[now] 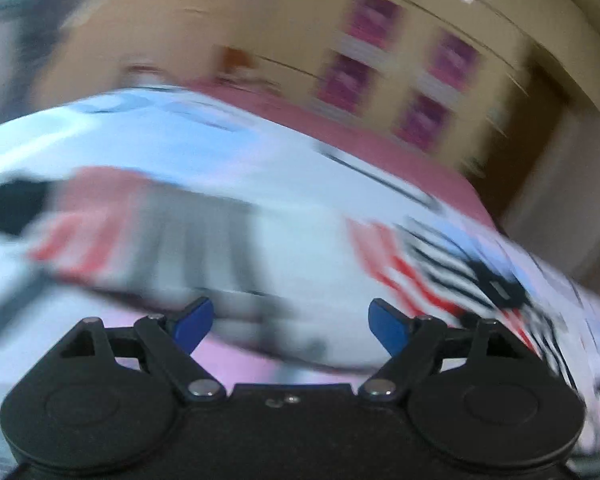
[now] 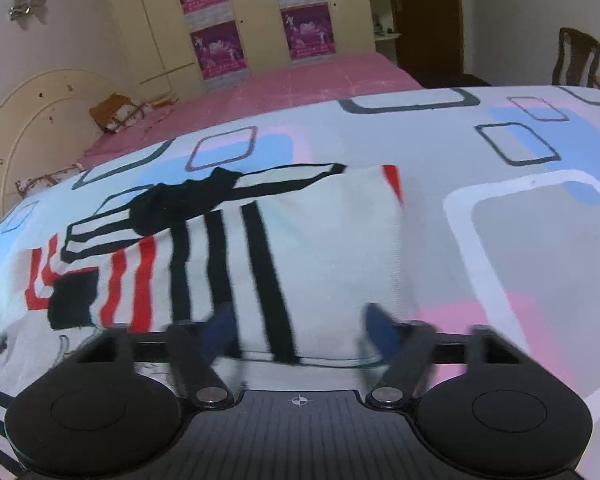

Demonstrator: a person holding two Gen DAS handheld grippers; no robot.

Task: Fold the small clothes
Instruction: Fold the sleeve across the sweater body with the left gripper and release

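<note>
A small white garment with black and red stripes [image 2: 260, 252] lies partly folded on a patterned bedsheet [image 2: 520, 240]. My right gripper [image 2: 300, 332] is open, its blue fingertips [image 2: 382, 334] spread just above the garment's near edge. The left wrist view is heavily blurred by motion. In it my left gripper [image 1: 290, 326] is open and empty, low over the sheet, with the garment [image 1: 188, 236] blurred just beyond its fingertips [image 1: 194, 322]. A second striped piece of cloth [image 1: 452, 276] shows to the right.
A pink bedspread [image 2: 300, 80] covers the far half of the bed. A cream wardrobe with purple posters [image 2: 220, 40] stands behind it. A curved headboard [image 2: 40, 120] is at the left, a wooden chair [image 2: 576, 60] at the far right.
</note>
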